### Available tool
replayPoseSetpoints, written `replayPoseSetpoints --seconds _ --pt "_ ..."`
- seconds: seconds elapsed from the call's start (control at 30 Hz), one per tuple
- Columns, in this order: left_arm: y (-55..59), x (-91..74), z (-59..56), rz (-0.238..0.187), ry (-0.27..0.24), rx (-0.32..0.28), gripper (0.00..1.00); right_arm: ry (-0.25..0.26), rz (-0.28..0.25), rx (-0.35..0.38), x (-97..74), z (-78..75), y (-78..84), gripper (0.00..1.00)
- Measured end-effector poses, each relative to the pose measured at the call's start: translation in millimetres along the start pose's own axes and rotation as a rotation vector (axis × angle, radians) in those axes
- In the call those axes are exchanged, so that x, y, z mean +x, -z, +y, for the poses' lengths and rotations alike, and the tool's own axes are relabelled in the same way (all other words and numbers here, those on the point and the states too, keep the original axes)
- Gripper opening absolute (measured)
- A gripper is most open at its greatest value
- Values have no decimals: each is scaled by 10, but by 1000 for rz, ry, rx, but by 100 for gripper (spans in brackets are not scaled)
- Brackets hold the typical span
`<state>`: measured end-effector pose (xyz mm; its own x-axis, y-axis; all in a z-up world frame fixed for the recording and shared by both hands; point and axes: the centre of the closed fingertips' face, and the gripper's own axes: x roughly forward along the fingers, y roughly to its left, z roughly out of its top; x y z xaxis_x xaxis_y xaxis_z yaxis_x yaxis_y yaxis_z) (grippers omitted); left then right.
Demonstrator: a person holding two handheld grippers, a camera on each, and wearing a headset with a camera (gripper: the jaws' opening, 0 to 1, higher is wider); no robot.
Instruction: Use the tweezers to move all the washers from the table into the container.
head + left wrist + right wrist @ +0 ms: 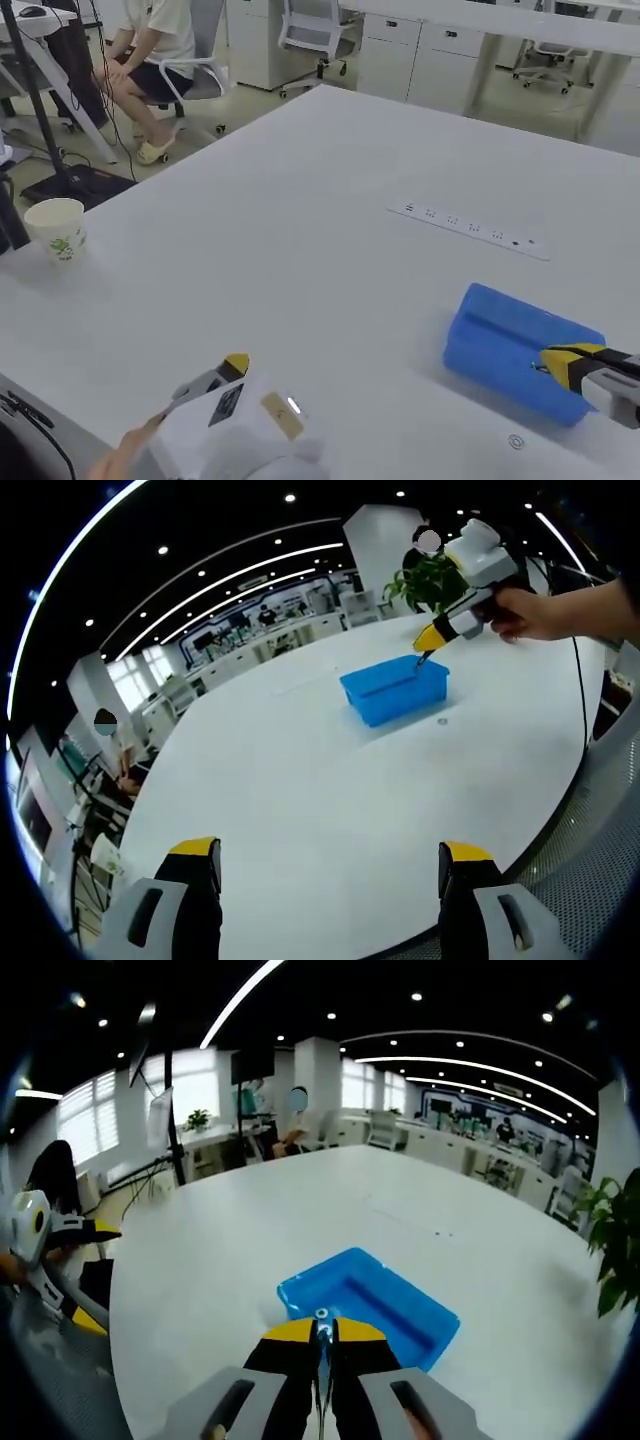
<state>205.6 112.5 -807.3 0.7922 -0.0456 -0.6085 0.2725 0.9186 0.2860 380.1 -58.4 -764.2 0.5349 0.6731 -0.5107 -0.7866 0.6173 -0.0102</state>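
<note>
Your right tongs (322, 1332) are closed on the thin metal tweezers (322, 1352), which stick out forward between the two yellow-tipped jaws. Their tips sit over the near rim of the blue rectangular plastic container (365, 1300). A tiny ring shape shows at the tips, too small to say whether it is a washer. In the head view the right tongs (565, 362) reach over the container's (500, 335) near right corner.

One small silver ring washer (516, 441) lies flat on the white worktop (300, 250), just beside the container on the side towards you and clear of its wall. The left gripper view shows it too (443, 720).

Your left tongs (330, 855) are spread wide with nothing between them. They hang well apart from the container (395, 688), to its left.

A white power strip (470, 230) lies beyond the container. A white paper cup (57, 228) stands far to the container's left.
</note>
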Motion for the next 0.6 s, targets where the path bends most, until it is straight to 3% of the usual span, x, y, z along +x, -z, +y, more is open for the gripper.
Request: replayPoseSetpoints --seconds 0.27,0.5,0.6 --pt "13 2 0 8 0 2 92 -3 51 17 136 -160 55 1" --pt "21 3 -1 14 1 4 92 -26 153 1 325 -215 221 2" --pt "27 5 -3 18 2 5 92 -32 177 26 369 -238 271 2"
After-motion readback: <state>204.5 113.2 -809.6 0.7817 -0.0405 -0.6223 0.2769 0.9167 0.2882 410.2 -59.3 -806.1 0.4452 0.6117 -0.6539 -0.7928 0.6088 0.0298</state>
